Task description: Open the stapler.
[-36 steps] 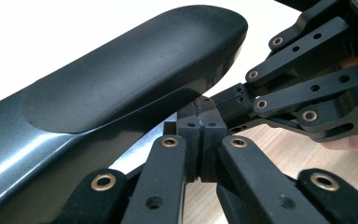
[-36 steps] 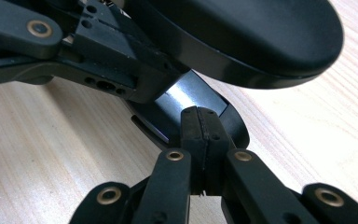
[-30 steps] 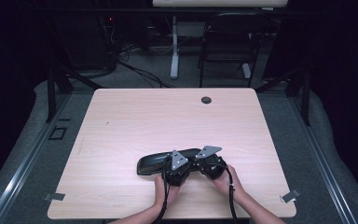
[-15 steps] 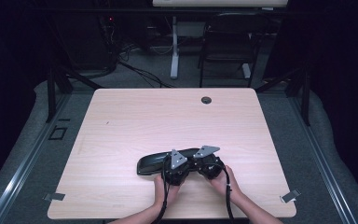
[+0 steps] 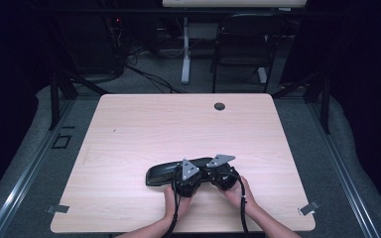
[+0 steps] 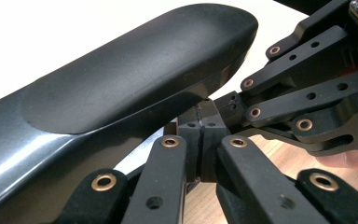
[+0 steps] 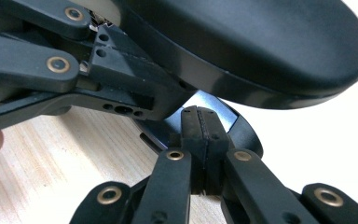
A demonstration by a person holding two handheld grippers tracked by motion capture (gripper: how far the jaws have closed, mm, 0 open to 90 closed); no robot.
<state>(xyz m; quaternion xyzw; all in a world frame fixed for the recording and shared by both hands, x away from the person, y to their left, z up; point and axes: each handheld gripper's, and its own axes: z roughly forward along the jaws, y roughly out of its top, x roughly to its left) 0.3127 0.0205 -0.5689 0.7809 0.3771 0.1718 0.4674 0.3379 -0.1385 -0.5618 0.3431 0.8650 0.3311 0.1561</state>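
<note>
A black glossy oblong case (image 5: 159, 173) lies on the wooden table (image 5: 178, 124) near its front edge. Its lid (image 7: 261, 42) stands raised over a silvery-blue lining (image 7: 209, 105). My left gripper (image 5: 191, 168) and right gripper (image 5: 212, 167) sit side by side at the case's right end, each held in a hand. In the left gripper view my left gripper (image 6: 199, 140) is shut, pads pressed together just under the lid (image 6: 121, 88), with the right gripper's fingers (image 6: 307, 93) beside it. In the right gripper view my right gripper (image 7: 200, 130) is shut too, its tip at the case's base.
A small round black grommet (image 5: 220, 106) sits in the table near its far edge. A dark chair (image 5: 243, 44) and a desk leg (image 5: 185, 49) stand beyond the table. Metal clips lie at the front corners (image 5: 57, 209) (image 5: 308, 208).
</note>
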